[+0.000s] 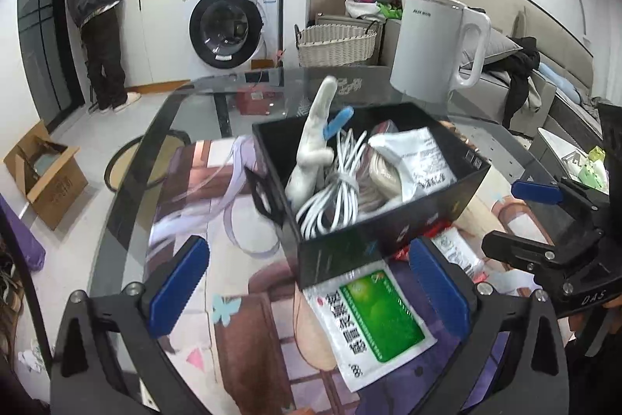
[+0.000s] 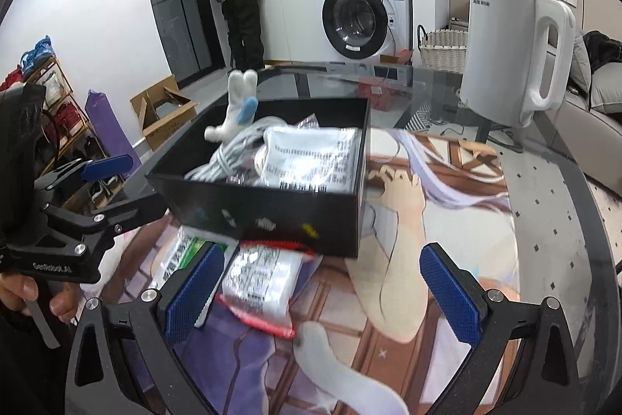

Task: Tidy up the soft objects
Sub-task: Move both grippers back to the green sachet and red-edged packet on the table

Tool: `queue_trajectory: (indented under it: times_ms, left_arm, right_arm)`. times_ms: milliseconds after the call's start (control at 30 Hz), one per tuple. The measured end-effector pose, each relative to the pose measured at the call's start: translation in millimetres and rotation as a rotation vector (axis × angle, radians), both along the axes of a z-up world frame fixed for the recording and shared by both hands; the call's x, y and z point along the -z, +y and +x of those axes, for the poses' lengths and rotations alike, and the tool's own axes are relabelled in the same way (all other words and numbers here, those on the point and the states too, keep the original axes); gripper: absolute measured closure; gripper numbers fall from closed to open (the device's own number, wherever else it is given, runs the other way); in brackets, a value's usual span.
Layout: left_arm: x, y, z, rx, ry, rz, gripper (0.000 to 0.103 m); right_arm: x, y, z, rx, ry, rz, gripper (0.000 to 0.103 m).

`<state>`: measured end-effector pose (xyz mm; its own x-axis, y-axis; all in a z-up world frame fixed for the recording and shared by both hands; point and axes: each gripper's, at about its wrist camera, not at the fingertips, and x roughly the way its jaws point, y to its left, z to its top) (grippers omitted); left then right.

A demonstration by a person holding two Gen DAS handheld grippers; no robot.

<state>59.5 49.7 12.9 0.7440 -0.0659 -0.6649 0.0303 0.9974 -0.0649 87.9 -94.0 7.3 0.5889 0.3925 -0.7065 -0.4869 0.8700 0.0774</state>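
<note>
A black box (image 1: 388, 244) sits on the printed mat and holds a white plush toy (image 1: 315, 142), a coiled white cable (image 1: 338, 189) and a white packet (image 1: 420, 158). In front of the box a green-and-white packet (image 1: 373, 317) lies flat, between the wide-apart fingers of my left gripper (image 1: 309, 286), which is open and touches nothing. Beside it lies a red-edged white packet (image 2: 264, 282), between the spread fingers of my right gripper (image 2: 322, 294), also open. Each gripper shows in the other's view: the right gripper (image 1: 521, 220) and the left gripper (image 2: 124, 189).
A white electric kettle (image 2: 505, 45) stands on the glass table (image 2: 563, 220) behind the box. Beyond the table are a washing machine (image 1: 233, 22), a wicker basket (image 1: 334, 45), a sofa with clothes (image 1: 521, 84), a cardboard box (image 1: 46, 174) on the floor, and a person (image 1: 97, 6) at the counter.
</note>
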Motion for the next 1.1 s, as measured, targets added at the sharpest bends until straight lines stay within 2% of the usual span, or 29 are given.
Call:
queue_trajectory:
  times_ms: [133,367,933,1100]
  left_arm:
    - [11,-3,-6,-0.002,0.027,-0.013,0.0]
    - [23,-10,-4,0.03,0.055,0.004,0.0]
    - [39,8,6,0.01,0.121,-0.017,0.0]
    - [42,7,6,0.018,0.132,-0.025,0.0]
  right_arm:
    - [9,-1,-4,0.001,0.02,-0.033,0.001]
    - [19,-4,1,0.011,0.084,-0.011,0.001]
    - [35,35,13,-0.026,0.134,-0.051,0.001]
    - [39,38,17,-0.016,0.125,-0.111,0.001]
